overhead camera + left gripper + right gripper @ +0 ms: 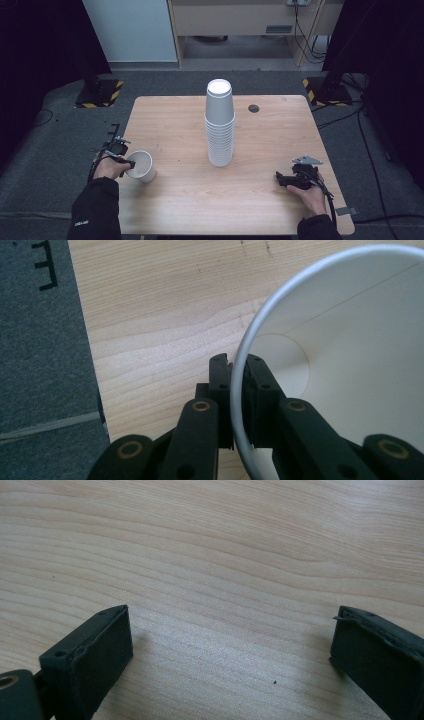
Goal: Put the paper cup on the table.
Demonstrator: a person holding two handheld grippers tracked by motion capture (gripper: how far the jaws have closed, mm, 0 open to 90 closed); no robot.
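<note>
Cup (142, 166) tipped, mouth toward person; left tongs (237, 365) pinch its rim, right tongs (230, 645) spread wide.

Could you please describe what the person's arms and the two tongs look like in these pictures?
Both arms wear dark sleeves; the left sleeve bears a small white marking. The left tongs are black, with brass-coloured pivot pins seen in the left gripper view, and a black cable. The right tongs are black too, topped by a grey three-cornered plate, with flat, blocky pads and a trailing black cable.
</note>
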